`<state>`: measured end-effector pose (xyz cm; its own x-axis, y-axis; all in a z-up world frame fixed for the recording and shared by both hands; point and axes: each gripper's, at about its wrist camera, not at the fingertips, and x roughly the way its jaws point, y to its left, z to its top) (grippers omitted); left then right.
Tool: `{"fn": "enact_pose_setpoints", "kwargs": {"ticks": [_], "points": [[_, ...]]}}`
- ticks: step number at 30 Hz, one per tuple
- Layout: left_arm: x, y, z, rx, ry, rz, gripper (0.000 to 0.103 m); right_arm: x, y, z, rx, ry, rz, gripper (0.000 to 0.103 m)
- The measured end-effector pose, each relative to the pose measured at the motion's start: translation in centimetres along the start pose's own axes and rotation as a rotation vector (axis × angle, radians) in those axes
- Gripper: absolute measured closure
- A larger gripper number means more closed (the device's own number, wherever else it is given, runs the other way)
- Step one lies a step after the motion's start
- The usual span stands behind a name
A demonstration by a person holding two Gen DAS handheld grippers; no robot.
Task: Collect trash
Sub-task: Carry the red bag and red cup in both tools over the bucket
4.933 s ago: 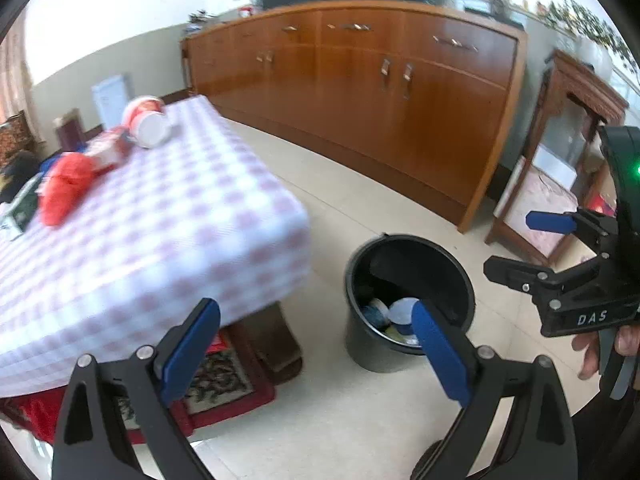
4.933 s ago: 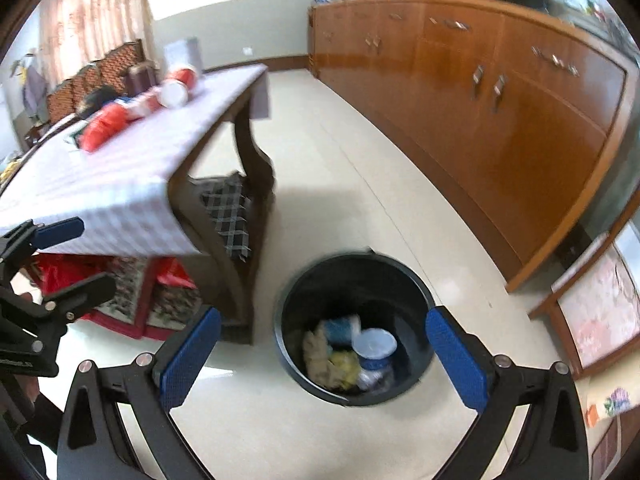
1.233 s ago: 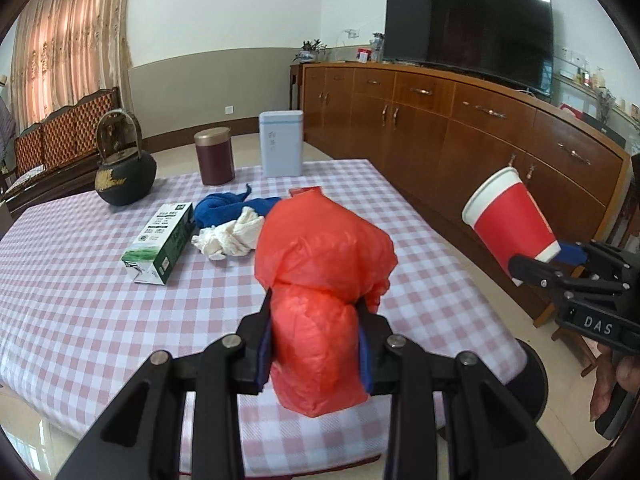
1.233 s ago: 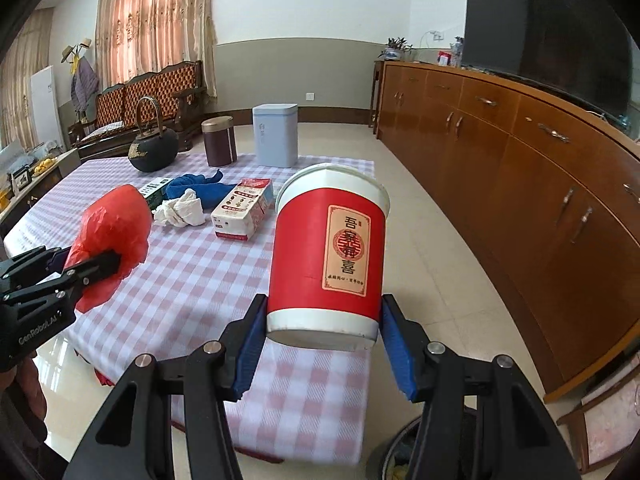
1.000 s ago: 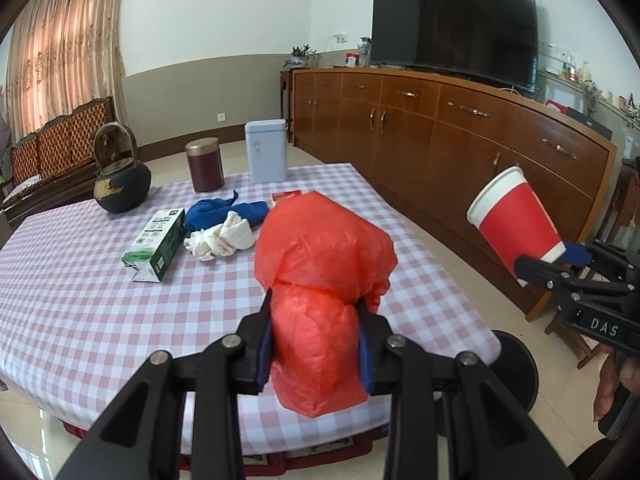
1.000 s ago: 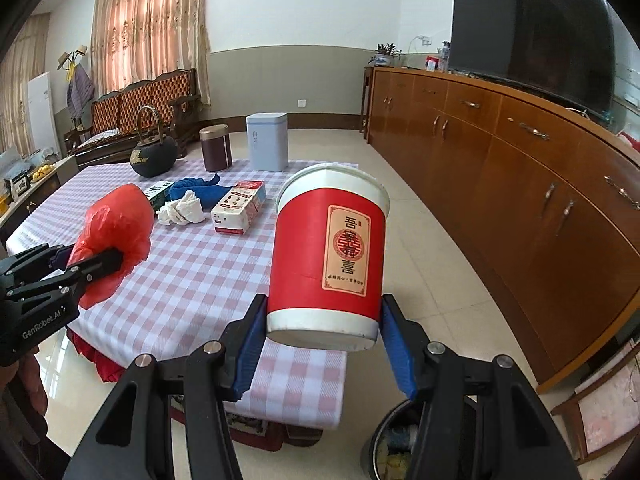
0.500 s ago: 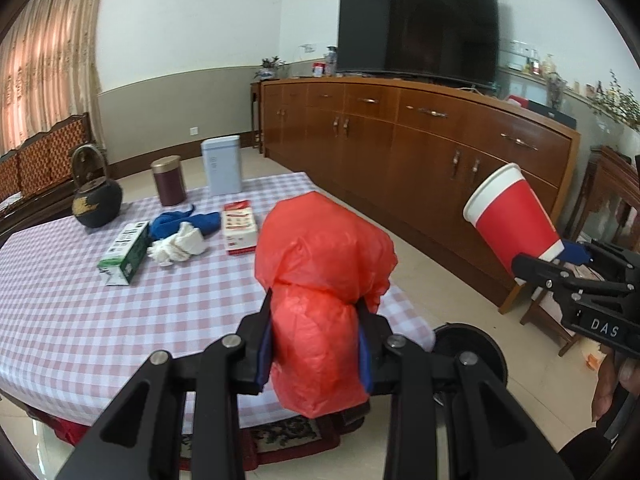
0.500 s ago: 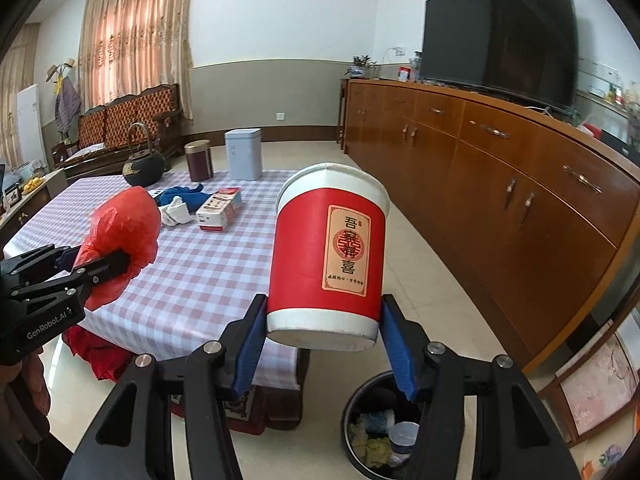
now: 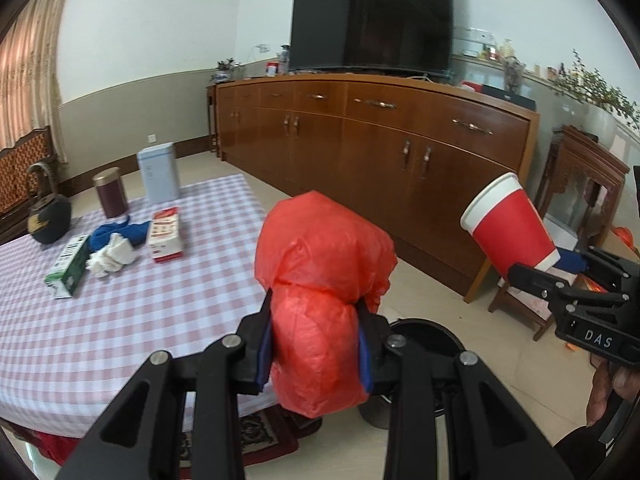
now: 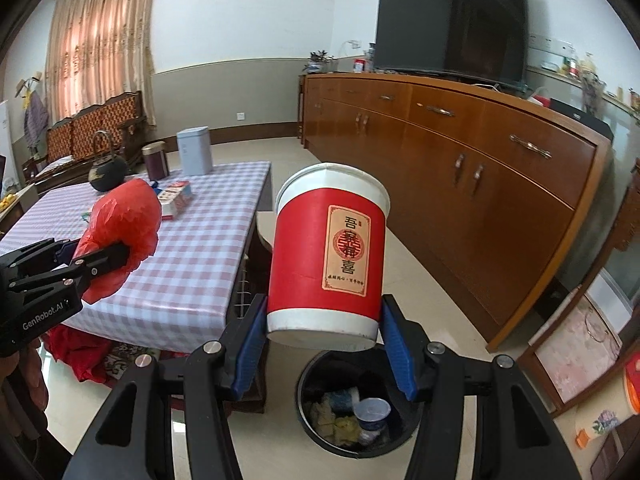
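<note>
L gripper [image 9: 314,354] clamped on red bag [image 9: 320,304], held past table [image 9: 120,320] edge. R gripper [image 10: 324,342] clamped on red cup [image 10: 328,256], partly open, above black bin [image 10: 356,412] w/ trash inside.

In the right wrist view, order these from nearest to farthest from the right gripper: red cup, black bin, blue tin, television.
1. red cup, clamped in the right gripper.
2. black bin, on the floor just below.
3. blue tin, at the table's far end.
4. television, on the sideboard, farthest.

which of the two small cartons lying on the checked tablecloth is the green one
The green and white carton, nearest the black iron kettle. The other, the red and white carton, lies beyond the white rag, nearer the pale blue tin.
</note>
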<state>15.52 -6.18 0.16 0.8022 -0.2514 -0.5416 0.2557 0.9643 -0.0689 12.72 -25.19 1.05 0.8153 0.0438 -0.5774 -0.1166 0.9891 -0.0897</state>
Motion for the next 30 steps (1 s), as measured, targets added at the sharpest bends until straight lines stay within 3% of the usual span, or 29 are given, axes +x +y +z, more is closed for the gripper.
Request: {"fn": "enact_pose_setpoints", "kwargs": {"ticks": [16, 30], "points": [[3.3, -5.8, -1.5, 0.055, 0.054, -0.121, 0.068, 0.2, -5.2, -4.1, 0.053, 0.052, -0.075, 0.046], [7.9, -10.0, -4.3, 0.075, 0.122, -0.206, 0.068, 3.9, -8.9, -8.9, 0.089, 0.129, -0.084, 0.046]]}}
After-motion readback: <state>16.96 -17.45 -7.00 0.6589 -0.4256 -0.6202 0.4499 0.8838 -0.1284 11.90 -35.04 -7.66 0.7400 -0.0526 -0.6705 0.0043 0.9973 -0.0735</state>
